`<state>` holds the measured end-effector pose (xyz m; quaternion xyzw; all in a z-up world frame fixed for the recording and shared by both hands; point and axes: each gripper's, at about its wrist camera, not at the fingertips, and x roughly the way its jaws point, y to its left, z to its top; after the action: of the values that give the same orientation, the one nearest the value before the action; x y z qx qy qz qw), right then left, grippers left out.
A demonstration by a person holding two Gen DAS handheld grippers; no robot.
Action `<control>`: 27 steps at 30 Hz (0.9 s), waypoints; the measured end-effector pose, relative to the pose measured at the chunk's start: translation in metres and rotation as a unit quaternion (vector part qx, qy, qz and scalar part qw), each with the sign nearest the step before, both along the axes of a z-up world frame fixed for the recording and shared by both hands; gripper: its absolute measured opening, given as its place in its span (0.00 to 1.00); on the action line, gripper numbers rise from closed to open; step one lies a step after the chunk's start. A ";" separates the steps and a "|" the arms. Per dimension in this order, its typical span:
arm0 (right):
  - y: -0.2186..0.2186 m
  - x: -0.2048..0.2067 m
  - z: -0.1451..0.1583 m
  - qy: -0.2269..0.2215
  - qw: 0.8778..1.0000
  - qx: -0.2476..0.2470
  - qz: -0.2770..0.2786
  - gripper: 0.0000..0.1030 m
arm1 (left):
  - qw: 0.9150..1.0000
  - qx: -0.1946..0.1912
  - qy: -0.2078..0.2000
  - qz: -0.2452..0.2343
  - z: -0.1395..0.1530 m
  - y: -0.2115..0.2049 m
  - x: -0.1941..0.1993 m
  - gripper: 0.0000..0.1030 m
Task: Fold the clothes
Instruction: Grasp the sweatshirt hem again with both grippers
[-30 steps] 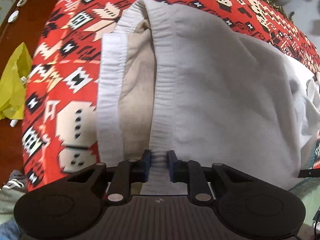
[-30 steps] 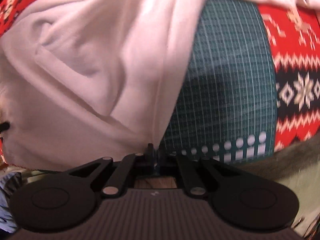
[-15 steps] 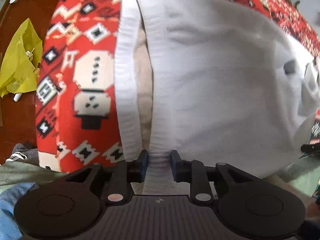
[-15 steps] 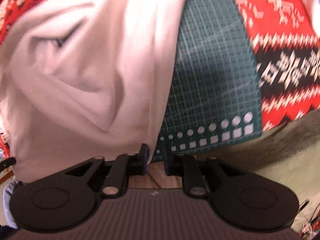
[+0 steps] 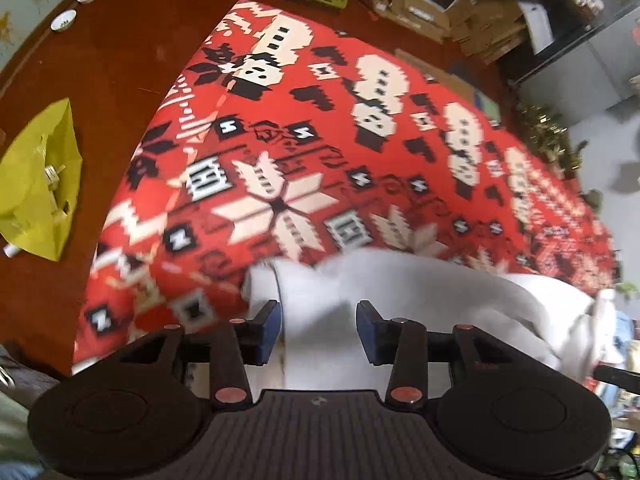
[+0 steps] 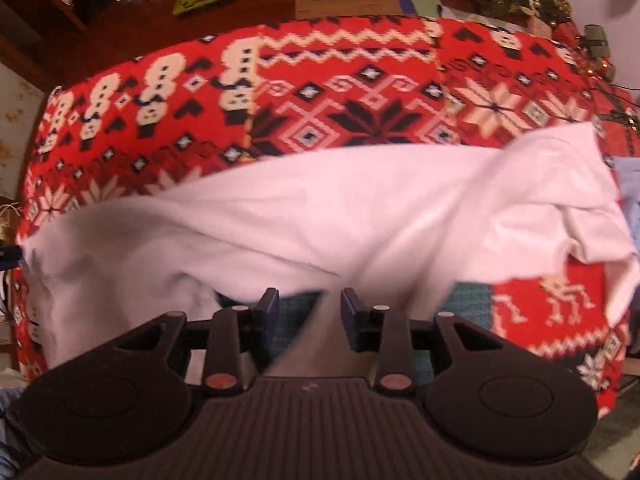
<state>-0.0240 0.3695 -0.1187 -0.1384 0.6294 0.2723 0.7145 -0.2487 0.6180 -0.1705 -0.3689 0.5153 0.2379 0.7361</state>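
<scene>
A yellow bag lies open on the brown floor off the bench's left edge, with small pale things inside. Two small bowls sit farther off by the wall. The bench wears a red patterned cloth. The white garment lies bunched along its near edge, partly over a green mat. The left tool is released, fingers spread with cloth between them. The right tool is likewise released. Cardboard boxes stand beyond.
</scene>
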 end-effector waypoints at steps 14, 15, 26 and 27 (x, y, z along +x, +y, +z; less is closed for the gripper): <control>0.034 -0.021 -0.027 0.015 0.999 0.020 0.029 0.36 | 0.997 -0.046 0.053 -0.021 -0.024 -0.041 -0.040 0.25; 0.036 -0.020 -0.028 0.015 0.999 0.021 0.030 0.36 | 0.996 -0.055 0.062 -0.022 -0.028 -0.043 -0.043 0.25; 0.074 -0.005 -0.022 -0.049 0.991 0.026 0.119 0.40 | 0.999 -0.009 0.039 -0.015 0.010 -0.014 -0.047 0.42; 0.079 -0.003 -0.022 -0.058 0.989 0.026 0.134 0.40 | 0.999 0.005 0.040 -0.021 0.013 -0.008 -0.044 0.42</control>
<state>-0.0272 0.4488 -0.1411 -0.2182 0.5552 0.3734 0.7104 -0.2929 0.6099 -0.1579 -0.3448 0.5507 0.2398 0.7213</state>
